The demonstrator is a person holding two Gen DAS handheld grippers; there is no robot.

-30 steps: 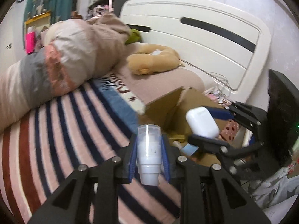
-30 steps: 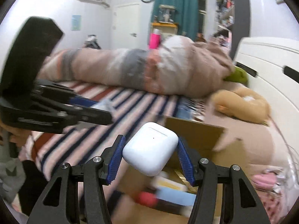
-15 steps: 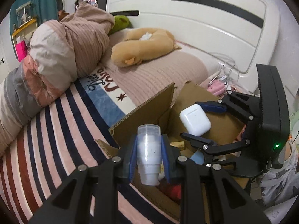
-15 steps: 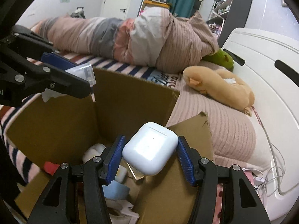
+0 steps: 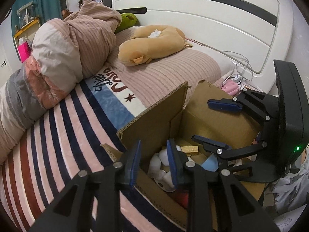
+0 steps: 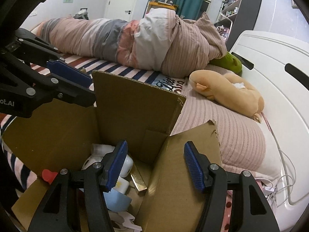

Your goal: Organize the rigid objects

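Observation:
An open cardboard box (image 5: pixel 154 119) (image 6: pixel 133 104) stands on the bed. Inside lie several small things: white items (image 5: pixel 160 166), a white earbud case (image 6: pixel 128 163), a gold bar (image 5: pixel 190 149) (image 6: pixel 139 180), a pale blue piece (image 6: pixel 115 200) and a red piece (image 6: pixel 49 175). My left gripper (image 5: pixel 153 162) is open and empty over the box's near edge. My right gripper (image 6: pixel 155 165) is open and empty above the box; it also shows in the left wrist view (image 5: pixel 218 123). The left gripper shows in the right wrist view (image 6: pixel 77 83).
A striped blanket (image 5: pixel 58 135) covers the bed. A rolled quilt (image 6: pixel 135 42), a tan plush toy (image 5: pixel 152 42) (image 6: pixel 227 90) and a green toy (image 6: pixel 231 61) lie near the white headboard (image 5: pixel 212 19). White cables (image 5: pixel 241 67) and a pink item (image 5: pixel 230 86) sit beside the box.
Both grippers opened over the box. The small white bottle left my left gripper and the white earbud case left my right gripper; the case now lies in the box.

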